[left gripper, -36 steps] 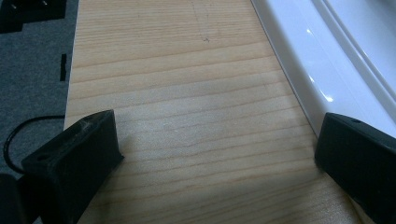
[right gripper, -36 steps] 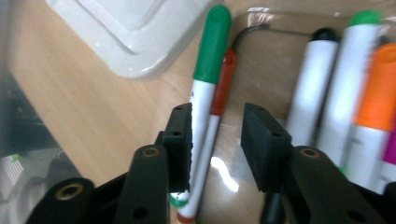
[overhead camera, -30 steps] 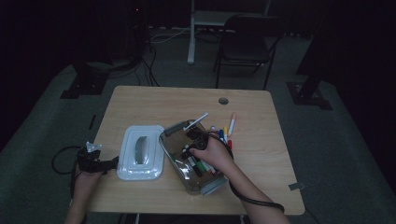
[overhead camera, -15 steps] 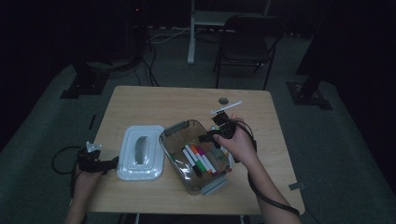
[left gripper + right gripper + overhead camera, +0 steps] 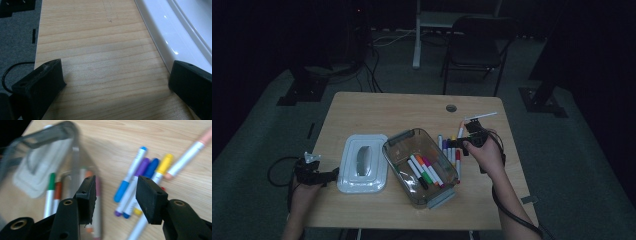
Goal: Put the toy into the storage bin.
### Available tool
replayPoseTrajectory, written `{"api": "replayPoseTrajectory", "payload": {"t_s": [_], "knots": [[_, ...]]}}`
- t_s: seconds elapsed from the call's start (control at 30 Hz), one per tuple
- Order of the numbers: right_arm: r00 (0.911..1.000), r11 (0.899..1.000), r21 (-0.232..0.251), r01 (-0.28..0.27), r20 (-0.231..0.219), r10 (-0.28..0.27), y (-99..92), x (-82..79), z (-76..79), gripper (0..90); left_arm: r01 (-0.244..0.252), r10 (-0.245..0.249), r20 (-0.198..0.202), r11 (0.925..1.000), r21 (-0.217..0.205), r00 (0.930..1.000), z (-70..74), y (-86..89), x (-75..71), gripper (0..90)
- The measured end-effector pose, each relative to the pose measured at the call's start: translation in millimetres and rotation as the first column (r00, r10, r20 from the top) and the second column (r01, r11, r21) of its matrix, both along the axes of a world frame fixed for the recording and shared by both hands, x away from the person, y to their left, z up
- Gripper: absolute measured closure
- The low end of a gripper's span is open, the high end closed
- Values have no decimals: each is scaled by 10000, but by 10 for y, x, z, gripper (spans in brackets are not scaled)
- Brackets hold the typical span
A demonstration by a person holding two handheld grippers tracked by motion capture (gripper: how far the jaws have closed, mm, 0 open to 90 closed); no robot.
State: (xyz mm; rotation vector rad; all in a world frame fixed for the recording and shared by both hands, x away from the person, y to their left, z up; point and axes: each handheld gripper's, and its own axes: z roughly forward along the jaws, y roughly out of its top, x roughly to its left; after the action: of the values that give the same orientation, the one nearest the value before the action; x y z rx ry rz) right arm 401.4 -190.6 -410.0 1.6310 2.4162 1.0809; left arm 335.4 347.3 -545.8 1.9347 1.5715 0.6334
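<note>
A clear plastic box (image 5: 419, 165) sits mid-worktop (image 5: 382, 107) with several markers (image 5: 424, 170) inside. Just left of the box lies its white lid (image 5: 363, 162). More markers (image 5: 449, 150) lie loose just right of the box. The right hand-held gripper (image 5: 115, 192) hovers over these, jaws apart, empty. The left hand-held gripper (image 5: 115, 80) rests left of the lid, jaws wide apart.

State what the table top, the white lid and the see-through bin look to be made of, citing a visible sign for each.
Pale wooden table top: wood or wood-look laminate, matt, with running grain lines. White rectangular lid: likely plastic, glossy, with bright highlights along its moulded rim. Clear grey-tinted bin: probably transparent plastic, since the markers show through its wall.
</note>
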Motion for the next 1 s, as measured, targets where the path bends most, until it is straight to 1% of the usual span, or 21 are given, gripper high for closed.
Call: {"api": "replayPoseTrajectory", "payload": {"t_s": [0.1, 0.17, 0.2, 0.27, 0.37, 0.43, 0.5, 0.57, 0.67, 0.73, 0.8, 0.9, 1.0], "knots": [[9989, 9991, -114, 412, -227, -414, -107, 62, -138, 509, 4, -4, 0, 10000, 3, 10000, 0, 0, 0, 4], [9973, 9969, -471, 628, -355, -645, -150, 86, -237, 524, 2, -2, -1, 10000, 1, 10000, 0, 0, 0, 4], [9965, 9960, -569, 686, -431, -711, -166, 94, -291, 525, 3, -3, -1, 10000, 2, 10000, 0, 0, 0, 4], [9941, 9956, -578, 733, -756, -776, -192, 109, -405, 540, 3, -3, -1, 10000, 2, 10000, 0, 0, 0, 4], [9892, 9915, -919, 926, -1055, -1021, -214, 119, -569, 569, 2, -2, 1, 10000, 1, 10000, 0, 0, 0, 4], [9856, 9899, -1024, 984, -1274, -1112, -223, 115, -671, 583, 3, -3, 0, 10000, 0, 10000, 0, 0, 0, 4], [9824, 9866, -1298, 987, -1455, -1174, -216, 99, -763, 591, 2, -2, -1, 10000, 1, 10000, 0, 0, 0, 4], [9781, 9869, -1344, 898, -1750, -1128, -206, 84, -853, 612, 2, -2, -1, 10000, 1, 10000, 0, 0, 0, 4], [9727, 9856, -1477, 827, -2033, -1121, -184, 73, -944, 624, 2, -2, 0, 10000, 1, 10000, 0, 0, 0, 4], [9711, 9844, -1555, 820, -2097, -1140, -176, 75, -982, 628, 3, -3, 0, 10000, 1, 10000, 0, 0, 0, 4], [9710, 9785, -1877, 853, -2045, -1239, -180, 78, -1005, 634, 3, -3, 0, 10000, 1, 10000, 0, 0, 0, 4], [9689, 9775, -1870, 972, -2070, -1360, -209, 80, -1011, 648, 3, -3, 0, 10000, 1, 10000, 0, 0, 0, 4], [9673, 9726, -2048, 1102, -2030, -1523, -241, 72, -1008, 672, 0, 0, -1, 10000, 1, 10000, 0, 0, 0, 4]]}}
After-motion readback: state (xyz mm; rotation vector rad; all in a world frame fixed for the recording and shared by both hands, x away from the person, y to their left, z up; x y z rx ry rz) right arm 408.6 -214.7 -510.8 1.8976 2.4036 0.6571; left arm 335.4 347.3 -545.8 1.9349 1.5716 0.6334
